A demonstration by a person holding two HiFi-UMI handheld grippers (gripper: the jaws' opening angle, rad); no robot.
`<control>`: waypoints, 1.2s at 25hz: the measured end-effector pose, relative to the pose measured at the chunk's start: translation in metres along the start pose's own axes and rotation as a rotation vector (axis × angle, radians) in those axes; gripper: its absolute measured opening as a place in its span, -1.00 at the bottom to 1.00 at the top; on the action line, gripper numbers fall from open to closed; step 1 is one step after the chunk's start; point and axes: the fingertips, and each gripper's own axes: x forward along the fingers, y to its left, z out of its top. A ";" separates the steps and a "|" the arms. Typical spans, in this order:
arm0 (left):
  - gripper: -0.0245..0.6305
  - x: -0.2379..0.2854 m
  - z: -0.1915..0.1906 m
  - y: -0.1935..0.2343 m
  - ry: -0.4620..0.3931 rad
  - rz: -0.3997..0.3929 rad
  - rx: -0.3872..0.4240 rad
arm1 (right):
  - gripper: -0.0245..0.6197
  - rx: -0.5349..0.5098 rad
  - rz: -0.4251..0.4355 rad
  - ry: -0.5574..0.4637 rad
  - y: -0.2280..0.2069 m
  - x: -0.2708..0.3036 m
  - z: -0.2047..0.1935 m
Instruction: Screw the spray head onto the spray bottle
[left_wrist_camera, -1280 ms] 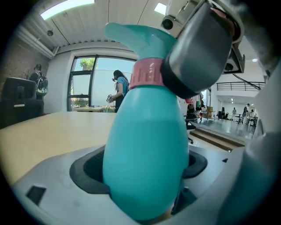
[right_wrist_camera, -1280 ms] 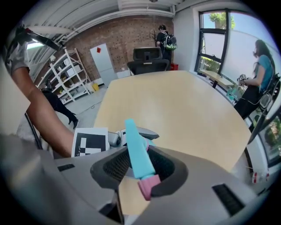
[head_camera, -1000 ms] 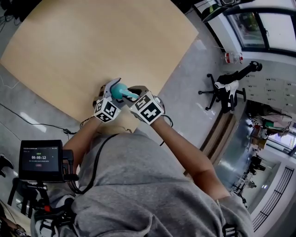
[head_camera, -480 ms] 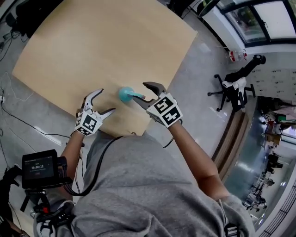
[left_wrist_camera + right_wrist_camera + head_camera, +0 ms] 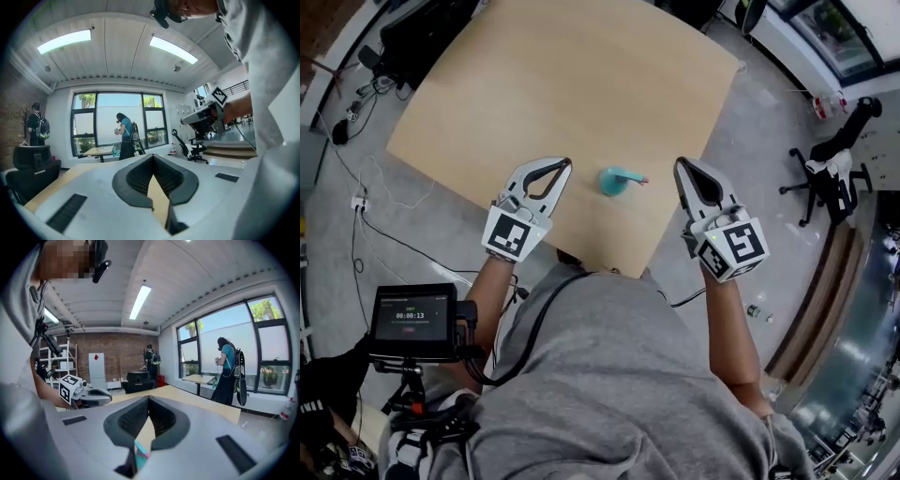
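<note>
Tabletop (image 5: 534, 84) of light wood is seen from above in the head view. A blue-green spray bottle (image 5: 609, 184) is stood on it, near the edge closest to the person. The spray head (image 5: 628, 175) is seen on top of the bottle, with its pink tip pointed to the right of the head view. How tightly it is screwed on cannot be told.

The bottle is not touched by anything. It is found between the two tools and apart from both. The left hand-held gripper (image 5: 566, 162) is held to the left of the bottle, and the right hand-held gripper (image 5: 679, 163) is held to the right of it.

The left hand-held gripper is clenched. Its jaws have just been closing, and in the left gripper view they are seen pressed together at the tips with nothing caught between them. The right hand-held gripper is clenched too. Its jaws have also just been closing, and nothing is gripped by them. In the right gripper view a small bit of the blue-green bottle is seen low down, through the gap under the closed tips.

A small screen (image 5: 412, 322) on a stand is seen beside the person's left arm.
</note>
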 end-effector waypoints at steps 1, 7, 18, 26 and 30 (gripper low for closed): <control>-0.91 -0.007 0.017 -0.002 -0.028 0.004 -0.020 | -0.91 0.011 0.003 -0.041 0.012 -0.012 0.011; -0.91 -0.009 0.078 0.007 -0.089 0.025 -0.092 | -0.91 -0.063 0.014 -0.135 0.032 -0.036 0.050; -0.92 -0.049 0.145 -0.034 -0.153 0.078 -0.025 | -0.91 -0.214 0.063 -0.279 0.065 -0.112 0.110; -0.92 -0.062 0.166 -0.132 -0.123 0.117 -0.059 | -0.91 -0.217 0.082 -0.326 0.065 -0.227 0.100; -0.92 -0.069 0.172 -0.185 -0.122 0.107 -0.056 | -0.91 -0.200 0.077 -0.337 0.067 -0.277 0.080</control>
